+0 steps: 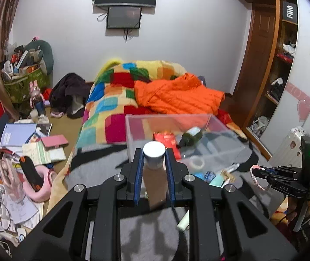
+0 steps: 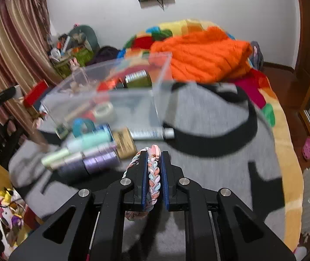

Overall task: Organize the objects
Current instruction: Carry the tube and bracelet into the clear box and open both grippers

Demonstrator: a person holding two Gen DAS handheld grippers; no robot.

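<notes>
My left gripper point(image 1: 154, 155) is shut on a tan bottle with a silver cap point(image 1: 154, 152), held above the grey cloth, just short of the clear plastic box point(image 1: 228, 152). The box holds a dark green bottle point(image 1: 190, 136) and a red packet point(image 1: 165, 139). My right gripper point(image 2: 154, 159) is shut on a braided pastel hair band point(image 2: 153, 174); it also shows in the left wrist view point(image 1: 255, 175) at the right. In the right wrist view the clear box point(image 2: 161, 80) lies ahead, with purple tubes point(image 2: 96, 158), a mint tube point(image 2: 89, 141), a tape roll point(image 2: 104, 112) and a white tube point(image 2: 152, 133) beside it.
The grey cloth point(image 2: 209, 174) with a black strap point(image 2: 231, 139) covers the bed's near end. An orange jacket point(image 1: 176, 93) and a colourful blanket point(image 1: 111, 100) lie behind the box. The floor at left is strewn with books and papers point(image 1: 31, 141). A wardrobe point(image 1: 270, 76) stands right.
</notes>
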